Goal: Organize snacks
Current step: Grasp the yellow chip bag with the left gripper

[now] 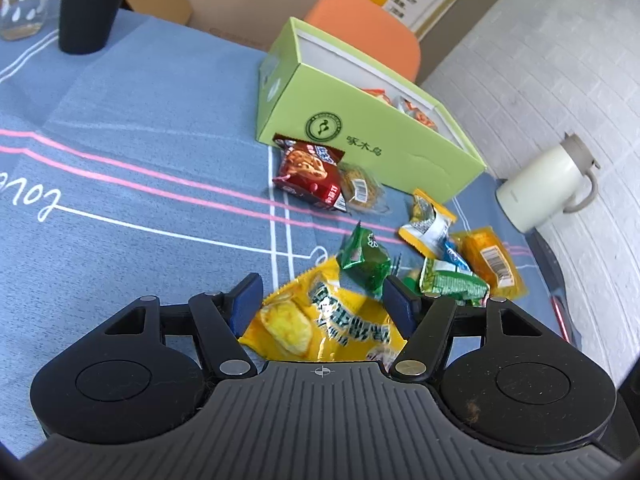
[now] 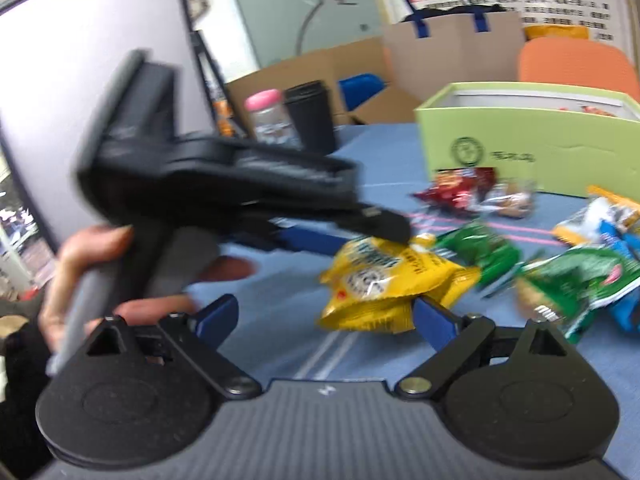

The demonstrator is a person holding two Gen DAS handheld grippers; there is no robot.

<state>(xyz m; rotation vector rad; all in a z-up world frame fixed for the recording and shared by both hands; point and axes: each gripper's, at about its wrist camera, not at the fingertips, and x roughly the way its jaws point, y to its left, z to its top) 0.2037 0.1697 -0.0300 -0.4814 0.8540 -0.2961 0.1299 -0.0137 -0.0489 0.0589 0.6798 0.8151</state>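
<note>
Left wrist view: the left tongs (image 1: 324,304) are seen w/ jaws partly apart, straddling the yellow snack pouch (image 1: 316,324) lying on the worktop (image 1: 120,168); whether the pads press on the pouch can't be told, as a slight gap seems to show at each side. The green open box (image 1: 360,136) stands further back, w/ a few wrapped snacks already inside. Between box and tongs are scattered a red packet (image 1: 310,174), a green packet (image 1: 365,259) and a mixed heap of yellow/green/blue packets (image 1: 452,256) to the right. For a good pick, the pouch should prob. be taken across its middle, jaws closed gently so the contents aren't crushed, then lifted clear of the green packet before being carried to the box. Box print: a round green logo and three Chinese characters, approx. "啄木鸟"; pouch lettering is blurred. "love" in script is read on the cloth. Right wrist view: the right tongs (image 2: 324,316) are held wide apart, nothing clamped, low near the same yellow pouch (image 2: 384,280). The left tool, gripped by a hand (image 2: 92,276), is seen reaching onto the pouch. The poster text behind is unreadable.
</note>
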